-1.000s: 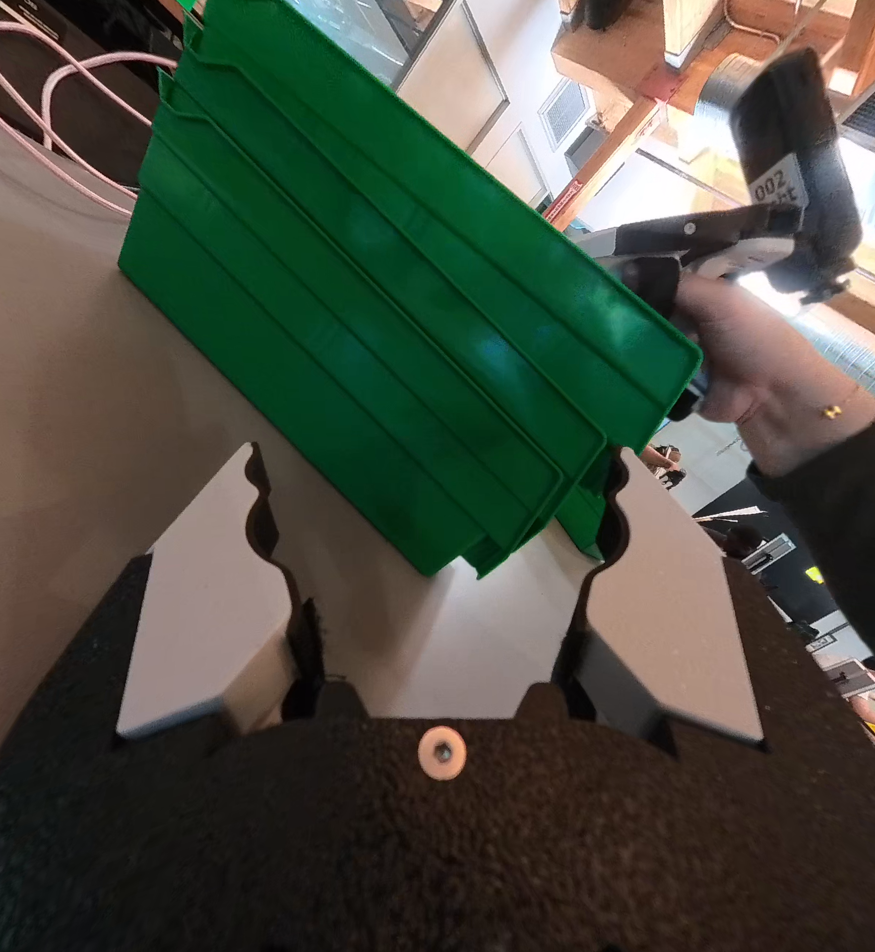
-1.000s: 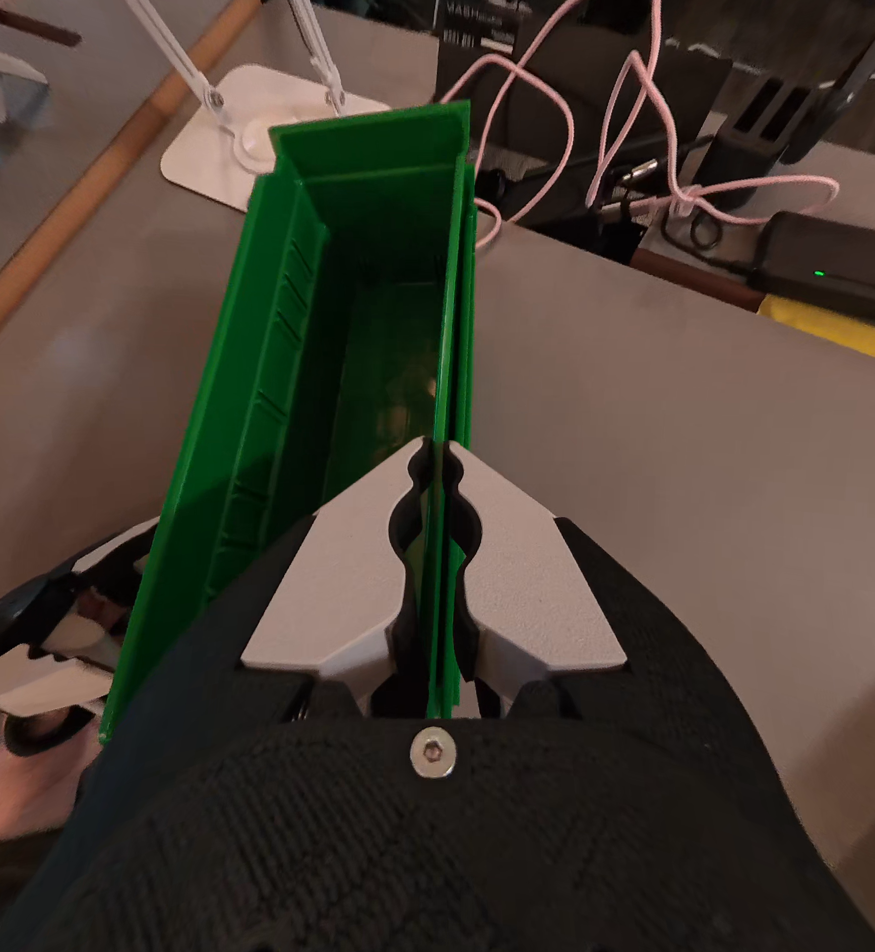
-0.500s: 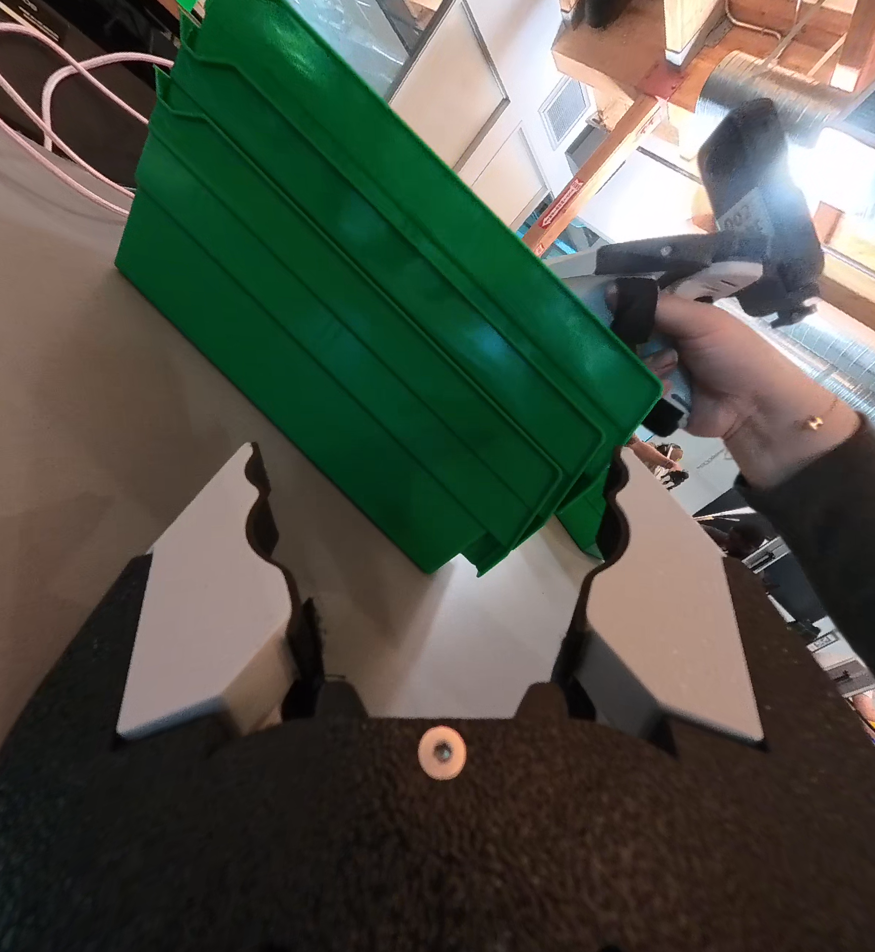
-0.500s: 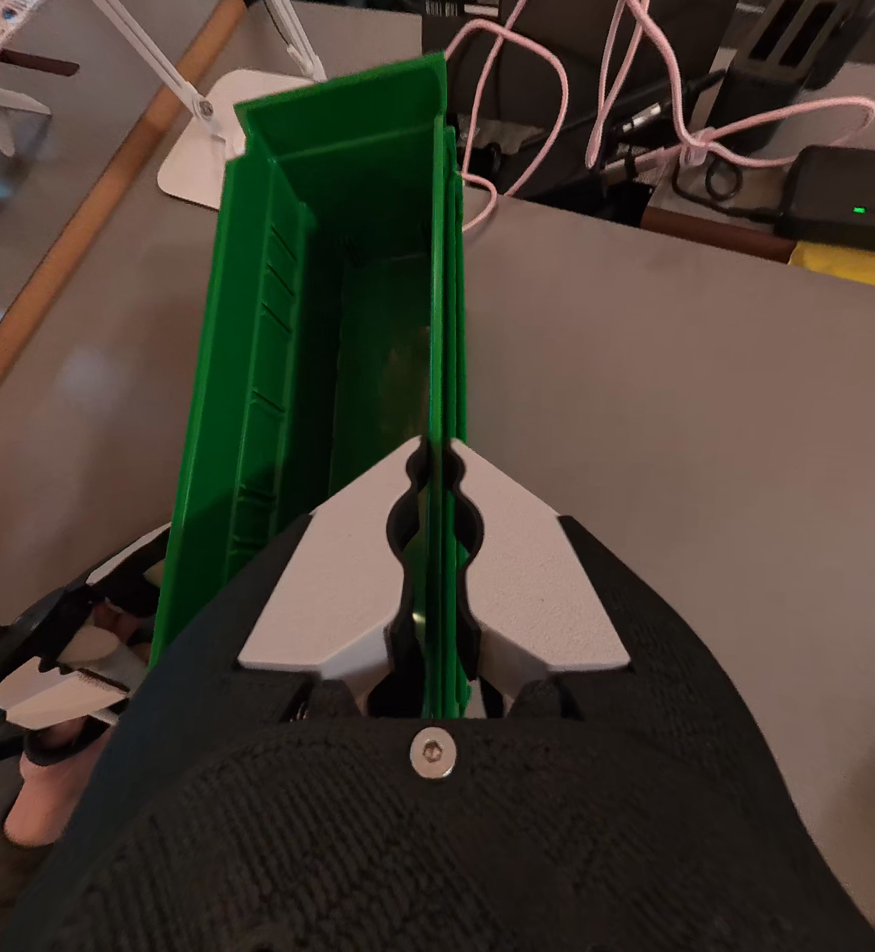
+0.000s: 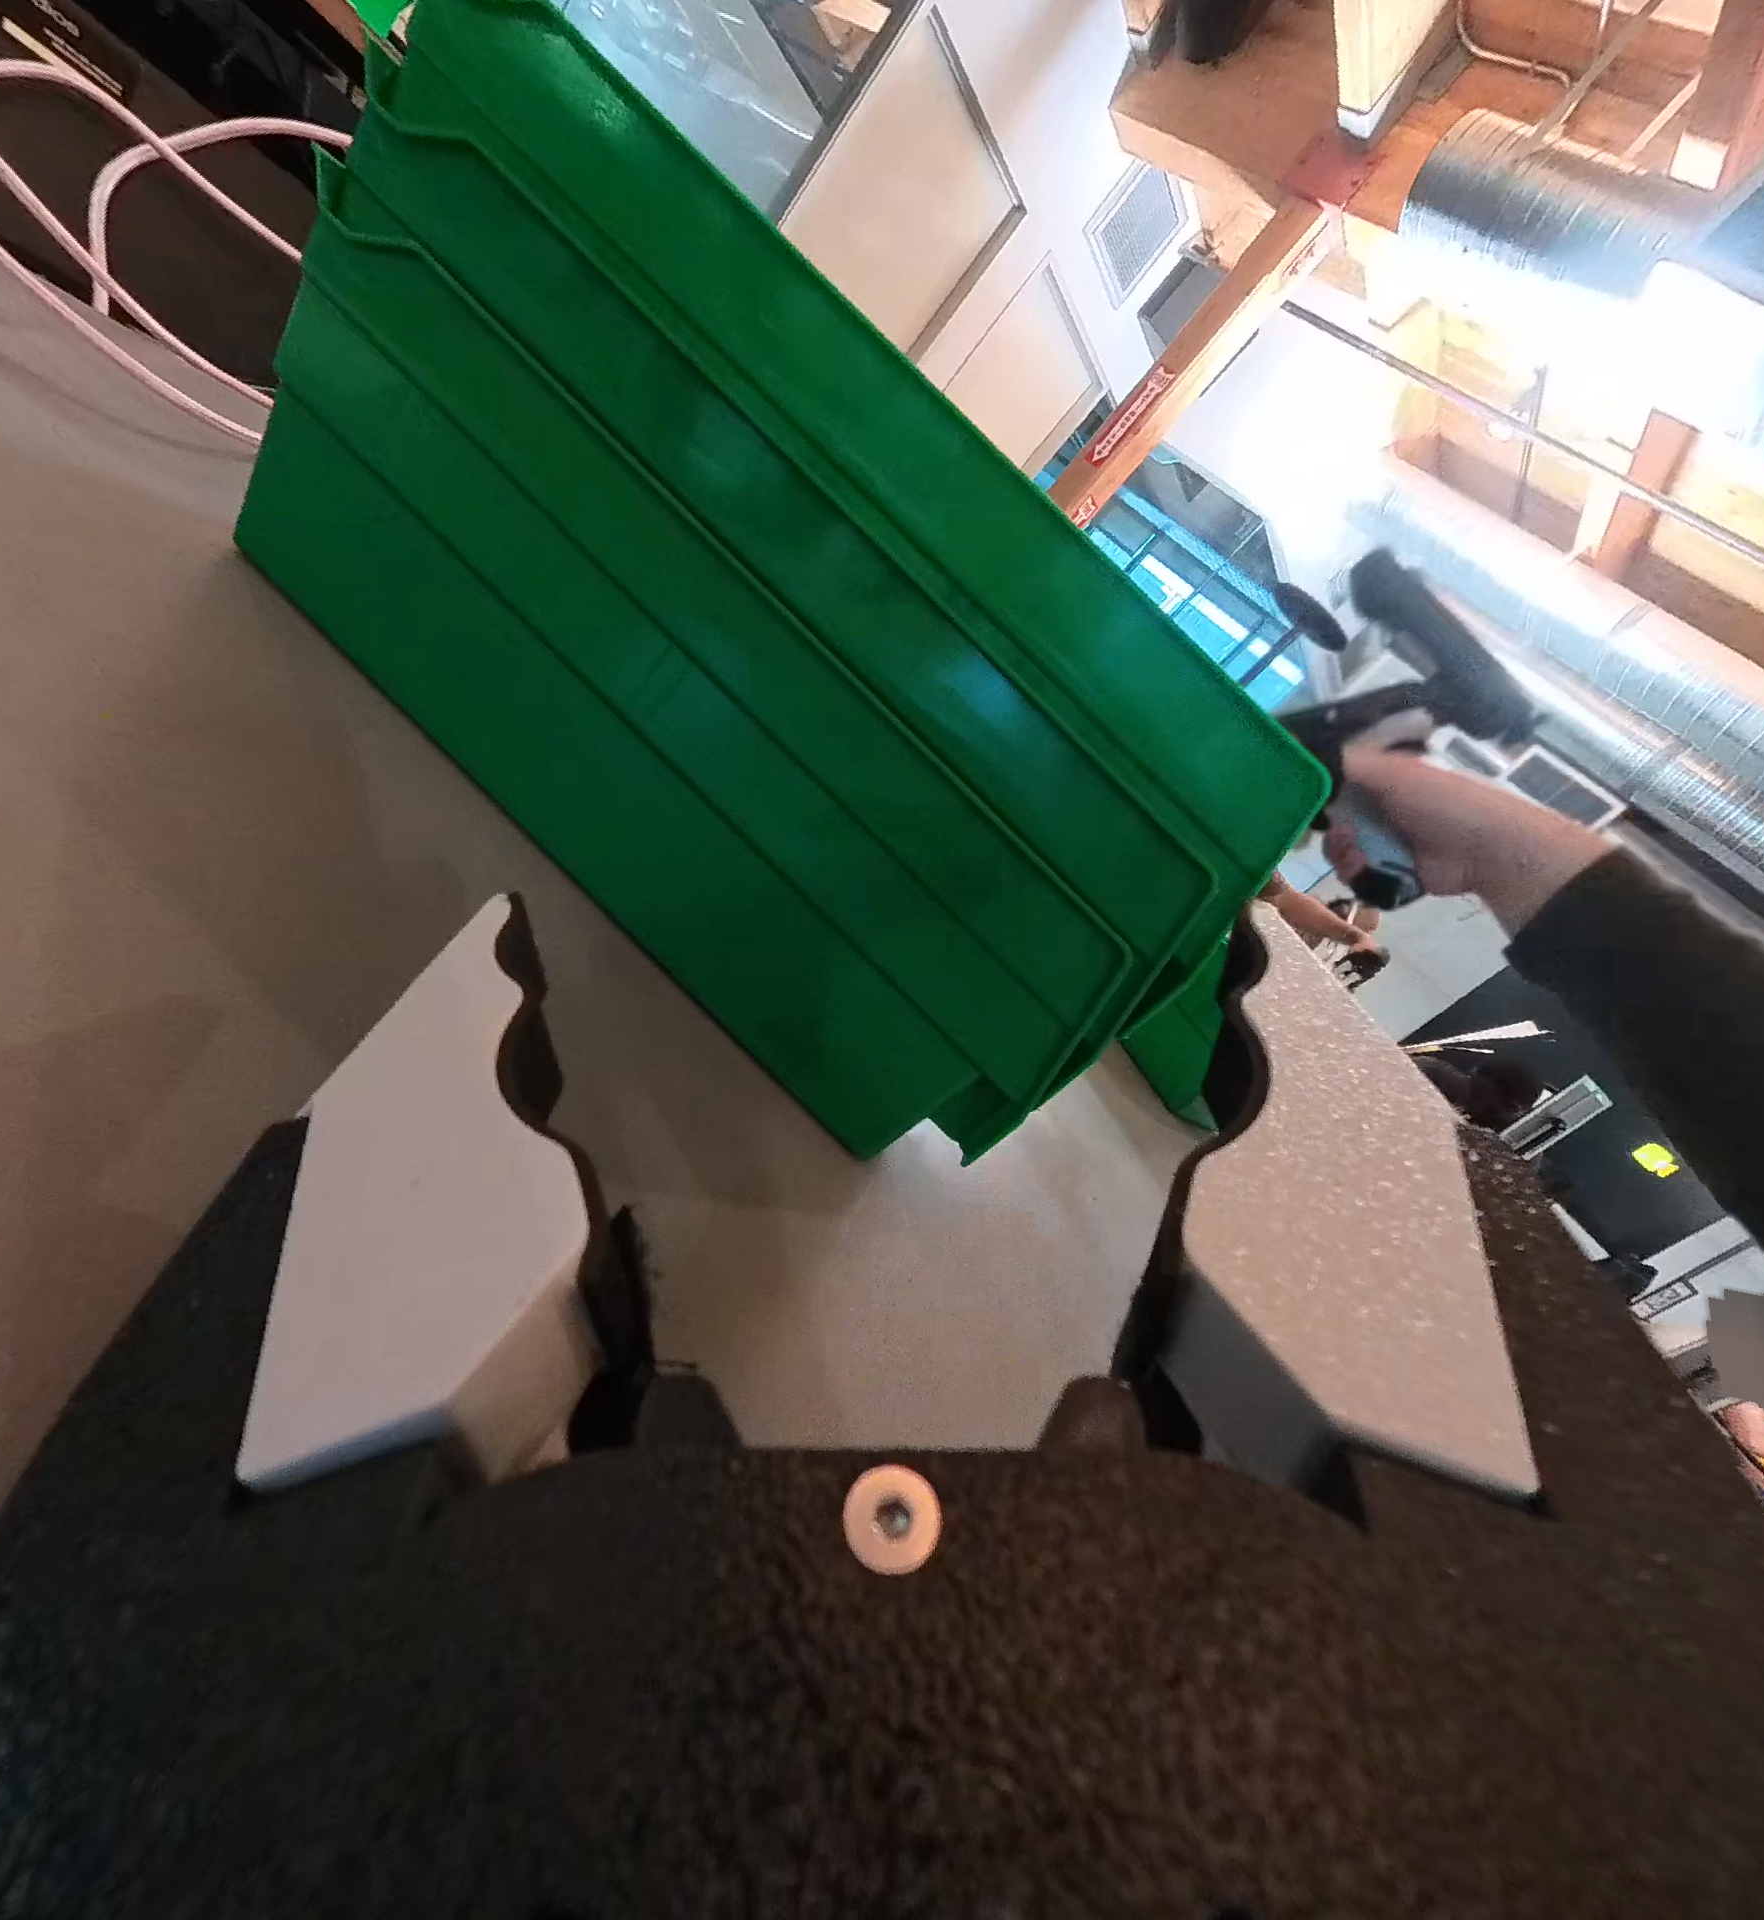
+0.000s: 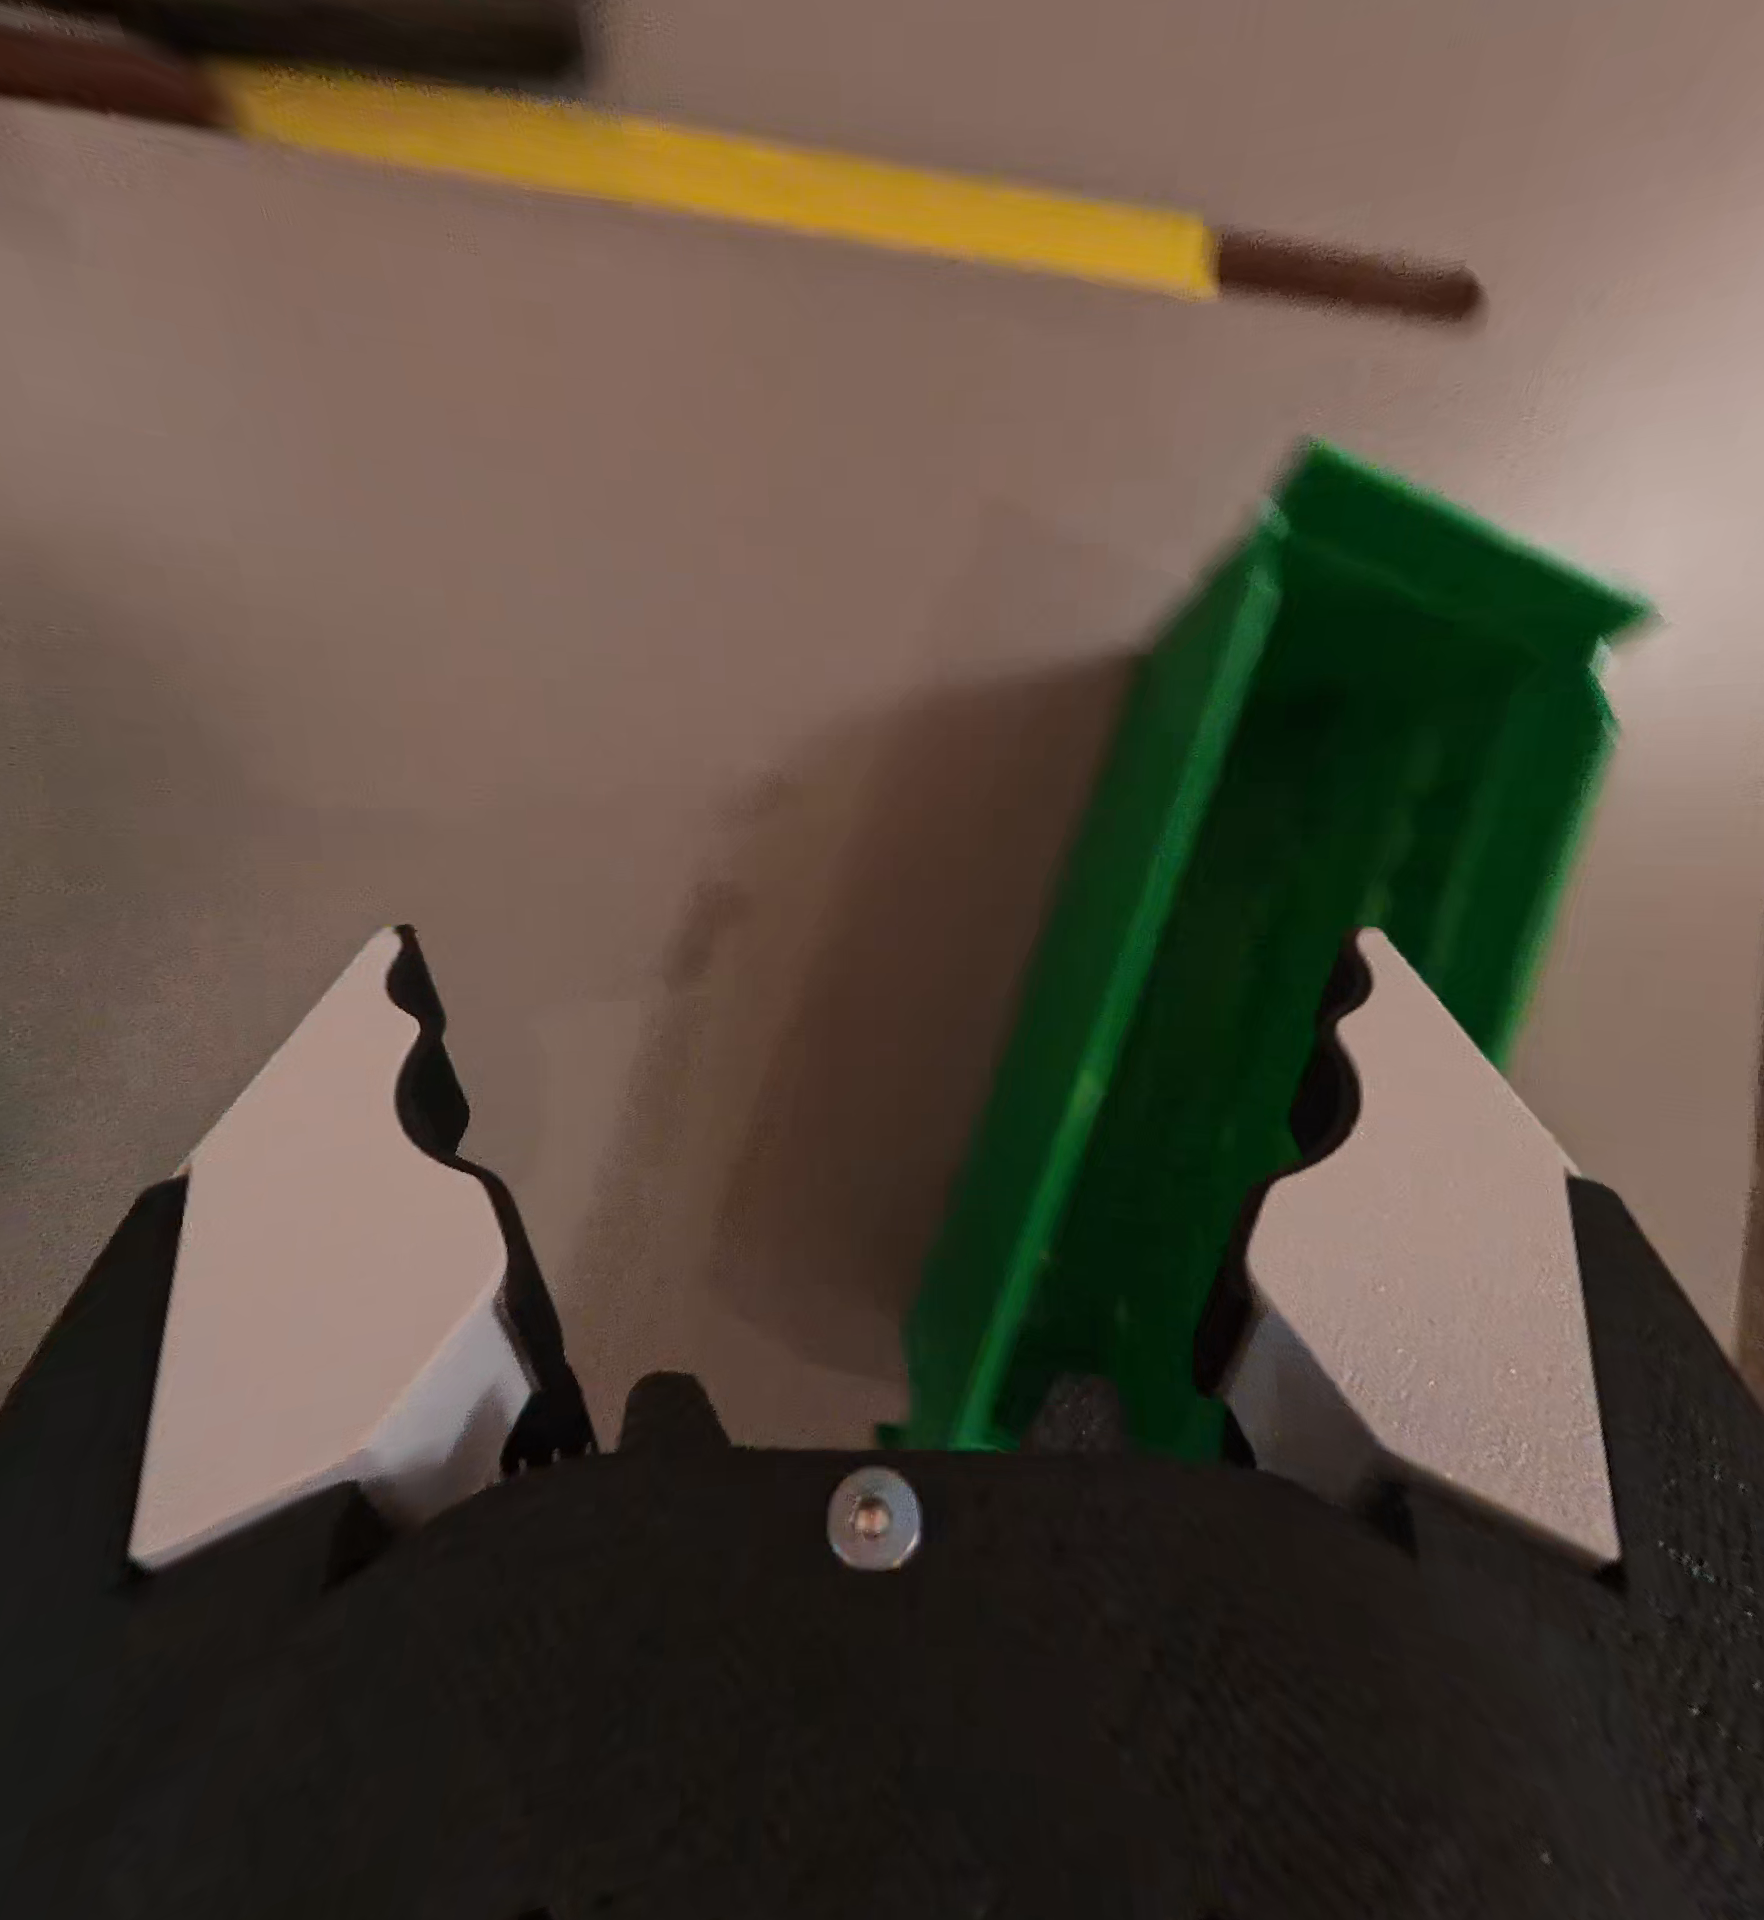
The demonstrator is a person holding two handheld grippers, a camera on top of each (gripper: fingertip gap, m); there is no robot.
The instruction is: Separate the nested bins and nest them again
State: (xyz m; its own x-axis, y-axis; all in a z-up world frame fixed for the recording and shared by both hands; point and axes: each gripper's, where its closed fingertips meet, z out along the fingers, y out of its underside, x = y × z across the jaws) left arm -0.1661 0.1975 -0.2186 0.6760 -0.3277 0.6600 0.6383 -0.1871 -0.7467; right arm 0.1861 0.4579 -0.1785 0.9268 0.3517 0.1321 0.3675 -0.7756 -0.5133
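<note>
The grey table top [image 5: 109, 727] carries everything here. On it stands the stack of long, narrow green plastic bins [image 5: 732, 665], several nested one inside the other, so you see their rims stepped like stairs in the left wrist view. The stack rests on the table and it lies straight ahead of your left gripper [image 5: 878, 1023], with its near corner already between the two white fingertips. Its long axis runs away from you, from the near right to the far left, toward the pink cables [image 5: 130, 197] at the back edge.

Your left gripper has its jaws spread wide and holds nothing. The right fingertip is just beside the near end wall of the stack; whether it touches the plastic, I cannot say for sure.

Your right gripper [image 6: 878, 1049] also has its jaws spread and empty. In its view, which is blurred, the stack sits to the right of centre, partly behind the right fingertip, with the open top toward the camera. The long axis points forward and a little to the right. In the left wrist view you see your right hand [image 5: 1449, 831] well apart from the stack, beyond its near end.

So, in my judgement, your left gripper is the nearer one. The bins are not yet separated. To begin, you would hold the lower bins with the left and bring the right back over the top rim.
</note>
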